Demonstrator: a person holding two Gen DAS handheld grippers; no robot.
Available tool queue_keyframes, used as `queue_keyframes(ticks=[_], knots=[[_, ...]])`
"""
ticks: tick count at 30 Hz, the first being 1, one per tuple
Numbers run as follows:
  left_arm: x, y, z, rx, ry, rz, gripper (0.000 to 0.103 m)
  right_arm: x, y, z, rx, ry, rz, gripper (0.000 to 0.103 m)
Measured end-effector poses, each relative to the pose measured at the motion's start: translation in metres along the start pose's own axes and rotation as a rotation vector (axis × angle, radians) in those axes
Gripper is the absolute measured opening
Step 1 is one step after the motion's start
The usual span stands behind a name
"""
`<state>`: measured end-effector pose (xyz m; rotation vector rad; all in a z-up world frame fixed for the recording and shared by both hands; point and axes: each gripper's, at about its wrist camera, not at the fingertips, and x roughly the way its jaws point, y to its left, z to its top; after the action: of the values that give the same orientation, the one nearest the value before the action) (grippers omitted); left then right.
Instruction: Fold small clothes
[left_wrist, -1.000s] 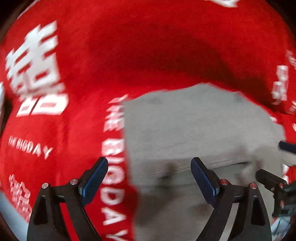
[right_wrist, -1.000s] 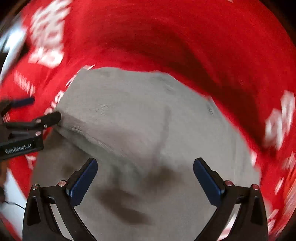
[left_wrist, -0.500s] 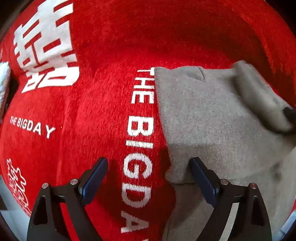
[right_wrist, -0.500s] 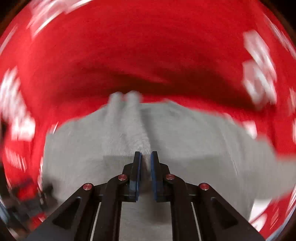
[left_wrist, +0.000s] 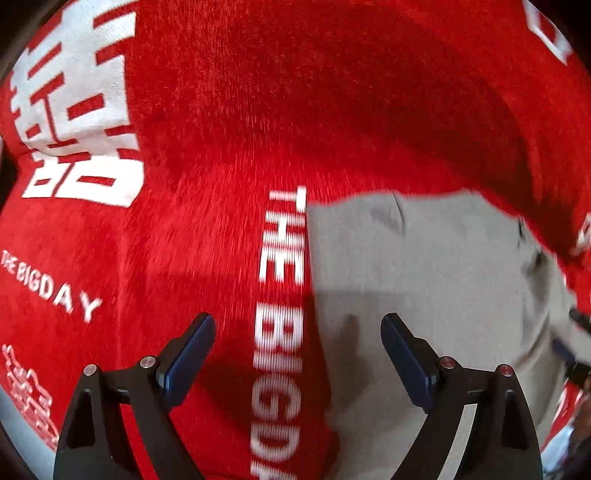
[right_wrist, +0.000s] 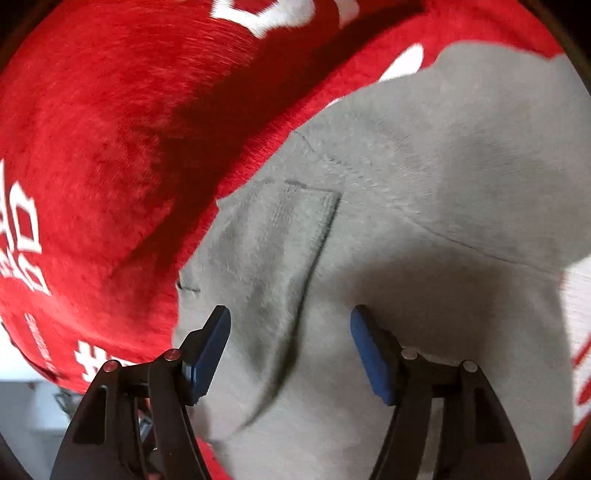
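Note:
A small grey fleece garment (left_wrist: 424, 280) (right_wrist: 424, 184) lies folded over on a red cloth. In the left wrist view my left gripper (left_wrist: 297, 354) is open, hovering over the garment's left edge and the white lettering, with nothing between its blue pads (left_wrist: 192, 354). In the right wrist view my right gripper (right_wrist: 290, 339) hangs over the grey fabric beside its sewn pocket (right_wrist: 273, 236). Its jaws are opening and the pads (right_wrist: 369, 354) stand apart from the cloth. The right gripper's tips (left_wrist: 576, 343) show at the right rim of the left wrist view.
The red cloth (left_wrist: 258, 110) (right_wrist: 110, 147) with white characters and "THE BIGDAY" lettering (left_wrist: 280, 295) covers the whole work surface. Its edge, with pale floor (right_wrist: 33, 406) beyond, shows at the lower left of the right wrist view.
The right gripper shut on a grey fold, swung and rolled across the garment, then let go and spread its jaws. The left gripper drifted left along the garment's edge, staying open.

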<state>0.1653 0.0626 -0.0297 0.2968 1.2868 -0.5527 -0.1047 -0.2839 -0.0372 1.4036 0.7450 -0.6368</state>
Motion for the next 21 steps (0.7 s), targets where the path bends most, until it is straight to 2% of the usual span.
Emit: queue_keyframes(ticks=[2,3,5,6,9,12,14,15,16,17,18,19,21], knots=[[0.017,0.000,0.019,-0.023,0.030,-0.024,0.091,0.009,0.002,0.005,0.019,0.000,0.006,0.071],[0.026,0.000,0.025,-0.031,0.046,-0.025,0.091,0.013,0.004,0.008,0.016,0.000,0.000,0.068],[0.040,-0.003,0.033,-0.035,0.075,-0.029,0.091,0.019,0.011,0.012,-0.015,0.021,-0.026,0.016],[0.044,-0.005,0.034,-0.033,0.085,-0.027,0.091,0.023,0.015,0.012,-0.041,0.037,-0.054,0.007],[0.049,-0.009,0.036,-0.036,0.094,-0.025,0.091,0.010,0.019,0.009,-0.092,-0.005,-0.091,0.007],[0.052,-0.009,0.038,-0.053,0.106,-0.041,0.091,-0.006,0.005,0.005,-0.091,-0.061,-0.200,0.006],[0.057,-0.006,0.041,-0.059,0.117,-0.046,0.091,-0.019,-0.013,0.002,-0.061,-0.085,-0.259,0.006],[0.058,-0.006,0.043,-0.062,0.118,-0.050,0.086,-0.023,-0.023,0.002,-0.042,-0.077,-0.258,0.007],[0.060,-0.007,0.046,-0.061,0.118,-0.051,0.075,-0.026,-0.030,-0.001,-0.017,-0.060,-0.243,0.007],[0.060,-0.008,0.049,-0.055,0.119,-0.048,0.071,-0.027,-0.032,-0.006,0.004,-0.046,-0.213,0.009],[0.060,-0.009,0.053,-0.050,0.119,-0.055,0.060,-0.024,-0.029,-0.012,0.012,-0.018,-0.157,0.019],[0.060,-0.011,0.056,-0.039,0.119,-0.082,0.045,-0.014,-0.022,-0.020,0.012,0.014,-0.104,0.043],[0.060,-0.014,0.061,-0.021,0.130,-0.118,0.038,0.002,-0.003,-0.043,-0.007,0.081,-0.007,0.070]])
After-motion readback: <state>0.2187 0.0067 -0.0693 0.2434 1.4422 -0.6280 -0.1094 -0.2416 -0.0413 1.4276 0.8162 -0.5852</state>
